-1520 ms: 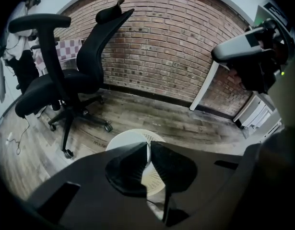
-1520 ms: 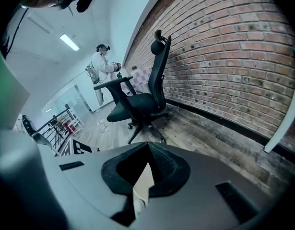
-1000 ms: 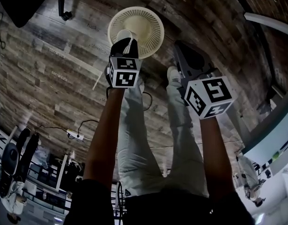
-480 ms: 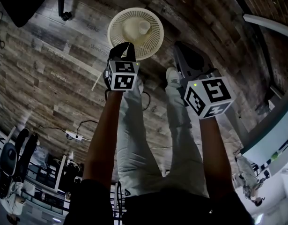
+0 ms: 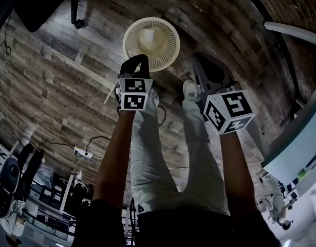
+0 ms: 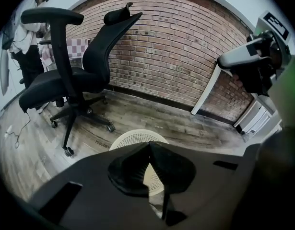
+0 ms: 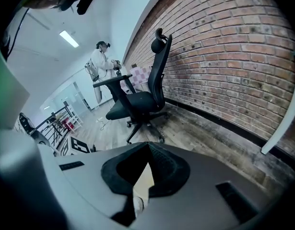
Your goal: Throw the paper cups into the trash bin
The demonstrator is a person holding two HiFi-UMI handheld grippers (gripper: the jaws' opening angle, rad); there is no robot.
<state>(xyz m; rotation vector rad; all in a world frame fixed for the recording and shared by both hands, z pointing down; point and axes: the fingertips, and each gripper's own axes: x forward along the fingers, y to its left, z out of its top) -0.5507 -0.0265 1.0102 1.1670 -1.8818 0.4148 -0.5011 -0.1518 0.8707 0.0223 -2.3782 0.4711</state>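
Note:
A cream mesh trash bin [image 5: 167, 49] stands on the wooden floor, and one white paper cup [image 5: 147, 36] lies inside it. My left gripper [image 5: 140, 60] hangs over the bin's near rim with its black jaws shut and nothing between them. In the left gripper view the bin [image 6: 130, 137] shows just beyond the closed left gripper [image 6: 148, 145]. My right gripper [image 5: 203, 60] is to the right of the bin, beside it and not over it. In its own view the right gripper [image 7: 148, 146] has its tips together, with nothing held.
The person's light trousers and white shoes [image 5: 190, 89] are below the grippers. A black office chair [image 6: 75, 80] stands left of the bin by the brick wall. A white desk leg [image 6: 207, 87] is at the right. A power strip [image 5: 83, 151] lies on the floor. Another person [image 7: 101, 63] stands far off.
One second ago the left gripper held the paper cup over the bin. The cup has dropped into the bin, and the left jaws have closed and drawn back a little.

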